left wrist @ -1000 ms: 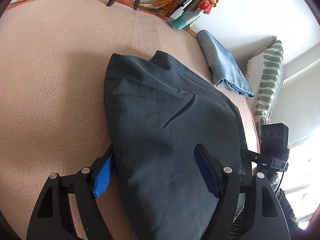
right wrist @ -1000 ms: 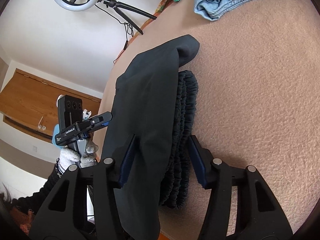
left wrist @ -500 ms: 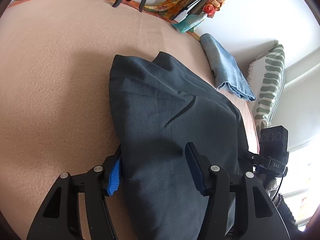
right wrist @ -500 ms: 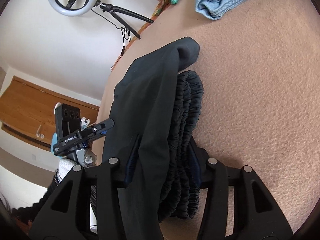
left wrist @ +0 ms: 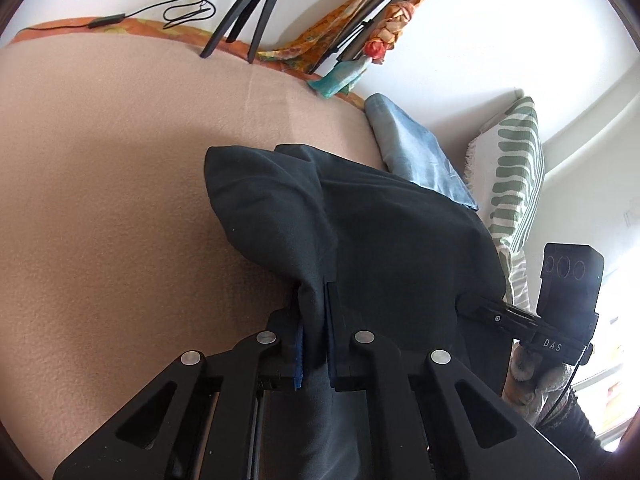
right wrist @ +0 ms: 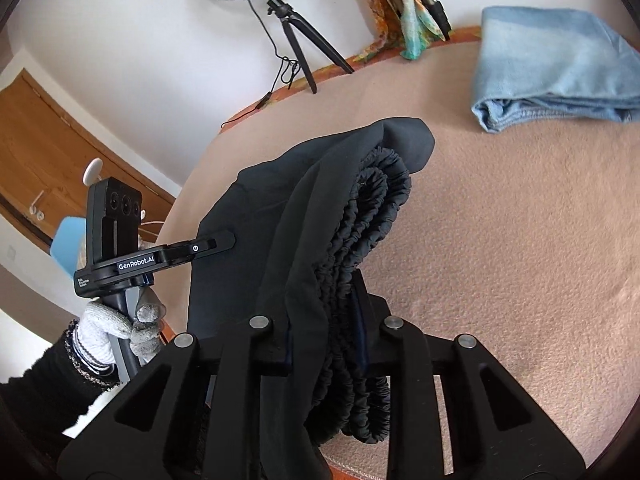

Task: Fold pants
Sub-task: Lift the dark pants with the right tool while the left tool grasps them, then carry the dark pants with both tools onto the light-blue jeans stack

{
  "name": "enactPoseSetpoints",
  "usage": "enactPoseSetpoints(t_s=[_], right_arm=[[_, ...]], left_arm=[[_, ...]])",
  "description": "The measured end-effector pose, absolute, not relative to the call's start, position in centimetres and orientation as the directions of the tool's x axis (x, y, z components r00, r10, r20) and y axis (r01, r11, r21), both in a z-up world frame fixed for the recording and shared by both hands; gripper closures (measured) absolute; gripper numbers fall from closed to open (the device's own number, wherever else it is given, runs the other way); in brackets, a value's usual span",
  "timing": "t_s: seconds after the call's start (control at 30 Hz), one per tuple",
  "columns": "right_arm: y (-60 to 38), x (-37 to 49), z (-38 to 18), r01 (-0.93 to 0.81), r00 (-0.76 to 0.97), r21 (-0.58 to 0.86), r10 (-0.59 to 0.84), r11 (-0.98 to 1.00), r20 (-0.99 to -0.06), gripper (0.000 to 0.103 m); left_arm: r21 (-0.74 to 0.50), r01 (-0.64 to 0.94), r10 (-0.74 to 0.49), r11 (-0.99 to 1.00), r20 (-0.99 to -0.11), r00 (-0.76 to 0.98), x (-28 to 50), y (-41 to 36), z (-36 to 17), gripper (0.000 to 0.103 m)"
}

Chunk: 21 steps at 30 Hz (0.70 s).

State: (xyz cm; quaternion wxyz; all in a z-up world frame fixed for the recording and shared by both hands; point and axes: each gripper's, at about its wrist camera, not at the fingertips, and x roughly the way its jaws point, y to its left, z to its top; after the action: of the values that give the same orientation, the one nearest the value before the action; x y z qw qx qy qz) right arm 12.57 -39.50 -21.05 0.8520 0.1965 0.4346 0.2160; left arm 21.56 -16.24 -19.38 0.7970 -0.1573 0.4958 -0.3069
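Gripping dark pants (left wrist: pixel 400 248) at both near corners: left gripper (left wrist: pixel 314 336) has just been closing, now pinched on thin edge; right gripper (right wrist: pixel 322 344) has just been closing, now clamped on thick elastic waistband (right wrist: pixel 360 248), so whole end lifts evenly for next fold.

Both grippers were black plastic w/ silver screws; left gripper (left wrist: pixel 316 344) had blue pads. The left hand (right wrist: pixel 116 328) wore a grey-white knit glove & black sleeve (right wrist: pixel 44 392).

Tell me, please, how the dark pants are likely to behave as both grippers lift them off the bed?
The dark pants look floppy: cloth already droops between the grips. The gathered waistband in the right gripper seems bulkier. The thin fold in the left gripper might slip.
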Motion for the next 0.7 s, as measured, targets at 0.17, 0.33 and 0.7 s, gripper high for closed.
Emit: enactPoseSetpoints(t_s=[0.17,0.33,0.7], right_arm=[[-39.1,11.9,-19.6,-0.204,0.547,0.486,0.511,0.850,-0.663,0.081],[-40.2,10.7,-17.2,-0.211,0.596,0.459,0.486,0.863,-0.640,0.081],[-43.2,9.8,-14.4,-0.184,0.653,0.364,0.390,0.913,-0.649,0.081]], left_arm=[[-0.551,0.340,-0.646,0.762,-0.683,0.342,21.2,-16.3,-18.7,0.098],[-0.562,0.360,-0.667,0.745,-0.646,0.371,20.9,-16.6,-17.1,0.098],[-0.574,0.424,-0.711,0.701,-0.615,0.341,21.8,-22.3,-16.7,0.099]])
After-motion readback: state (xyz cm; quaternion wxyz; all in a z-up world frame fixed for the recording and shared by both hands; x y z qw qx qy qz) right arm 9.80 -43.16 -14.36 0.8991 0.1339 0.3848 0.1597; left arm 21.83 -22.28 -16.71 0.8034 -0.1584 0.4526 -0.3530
